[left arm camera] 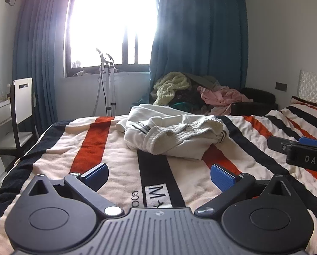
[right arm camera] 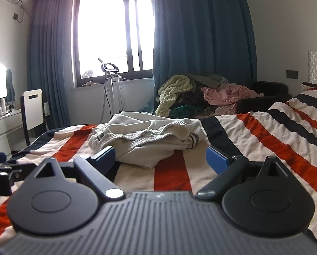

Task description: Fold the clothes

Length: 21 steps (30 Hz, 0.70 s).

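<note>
Garment: a cream-white sweatshirt [left arm camera: 173, 136] is seen lying crumpled in a loose heap on the striped blanket [left arm camera: 90, 148] of a bed, with a ribbed knit band turned up across the top.
Long axis: the heap is stretched roughly side to side across both views, wider than it is deep.
Left gripper [left arm camera: 158, 176]: its jaws are spread wide with nothing between them; the garment lies ahead and slightly to the right, clearly apart from the blue pads.
Right gripper [right arm camera: 164, 159]: its jaws are likewise spread and empty; the garment lies straight ahead, its near edge just beyond the left pad.
Nearer side: the right gripper is judged to be closer to the cloth.
Background: a second pile of clothes [right arm camera: 201, 93] is seen beyond the bed, below blue curtains [right arm camera: 201, 31].
Stage: no fold appears to have been made yet.
</note>
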Motion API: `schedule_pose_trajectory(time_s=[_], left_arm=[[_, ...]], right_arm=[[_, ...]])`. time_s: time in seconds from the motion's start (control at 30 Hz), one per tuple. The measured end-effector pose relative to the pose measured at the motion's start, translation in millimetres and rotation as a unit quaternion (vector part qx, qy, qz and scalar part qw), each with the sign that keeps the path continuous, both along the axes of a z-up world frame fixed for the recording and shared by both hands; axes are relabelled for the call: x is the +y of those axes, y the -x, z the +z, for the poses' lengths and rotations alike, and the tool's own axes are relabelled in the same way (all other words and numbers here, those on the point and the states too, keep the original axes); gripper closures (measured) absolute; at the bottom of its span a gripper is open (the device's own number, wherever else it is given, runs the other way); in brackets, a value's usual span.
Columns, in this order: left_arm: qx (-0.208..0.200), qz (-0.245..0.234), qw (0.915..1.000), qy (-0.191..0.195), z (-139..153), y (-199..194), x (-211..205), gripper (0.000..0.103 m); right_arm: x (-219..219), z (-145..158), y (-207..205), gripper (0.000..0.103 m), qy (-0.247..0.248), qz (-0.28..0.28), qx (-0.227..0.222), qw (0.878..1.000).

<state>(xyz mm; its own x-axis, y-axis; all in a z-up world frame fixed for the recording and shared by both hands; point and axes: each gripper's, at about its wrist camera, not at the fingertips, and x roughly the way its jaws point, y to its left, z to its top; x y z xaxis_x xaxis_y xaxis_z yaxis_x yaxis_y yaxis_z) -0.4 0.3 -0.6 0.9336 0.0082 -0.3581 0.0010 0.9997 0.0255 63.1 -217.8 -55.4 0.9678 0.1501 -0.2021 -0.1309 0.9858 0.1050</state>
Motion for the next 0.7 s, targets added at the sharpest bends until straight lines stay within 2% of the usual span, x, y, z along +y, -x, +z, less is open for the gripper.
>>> schedule_pose_trajectory(time_s=[0.2,0.53,0.7], left_arm=[[-0.003,-0.002,1.0,0.004,-4.5,2.8,2.3,0.0],[0.01,0.006,0.9999,0.011,-4.4,-4.0,4.4,0.0],[0.013,0.009,0.9998,0.01,-8.6,-6.8,5.2,0.0]], right_arm=[[-4.4,-0.2,1.8,0.009,-0.011,0.0,0.001,1.0],[2.7,-4.7,0.8,0.009,0.01,-0.011,-0.001,1.0],[3.2,-4.3,-0.1,0.009,0.005,-0.006,0.002,1.0]])
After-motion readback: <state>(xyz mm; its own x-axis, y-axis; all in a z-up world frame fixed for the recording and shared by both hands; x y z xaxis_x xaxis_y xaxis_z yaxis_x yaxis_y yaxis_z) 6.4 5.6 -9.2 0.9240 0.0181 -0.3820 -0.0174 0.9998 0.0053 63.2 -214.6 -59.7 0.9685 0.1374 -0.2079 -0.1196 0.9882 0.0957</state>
